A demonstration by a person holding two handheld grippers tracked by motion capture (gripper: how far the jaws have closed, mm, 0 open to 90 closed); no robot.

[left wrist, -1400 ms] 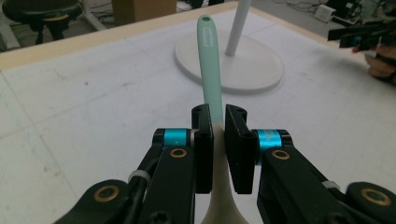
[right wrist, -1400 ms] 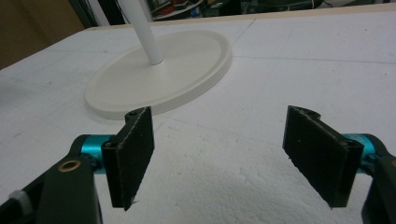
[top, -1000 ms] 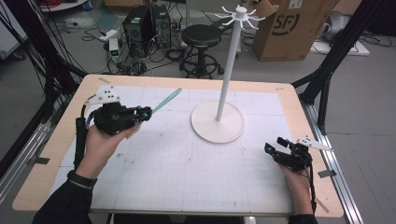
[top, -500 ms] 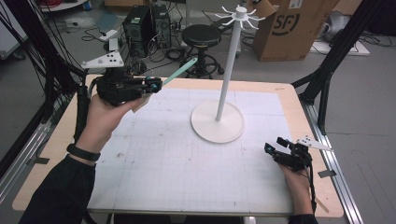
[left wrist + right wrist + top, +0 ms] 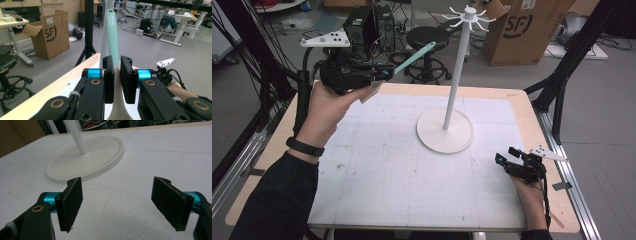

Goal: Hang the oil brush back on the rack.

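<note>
One box [image 5: 524, 30] reads "SF". Left tongs [image 5: 117, 75] grasp one green spatula [image 5: 111, 32]; right tongs [image 5: 117, 205] gape; one stand [image 5: 446, 130].

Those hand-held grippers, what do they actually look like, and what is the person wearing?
Each gripper, left and right, is black with flat black pads, bright blue collars, brass-coloured pivot rivets and a pale three-cornered plate with dark dots. A black cable trails from the left one. The person wears dark sleeves and a black wristband.
</note>
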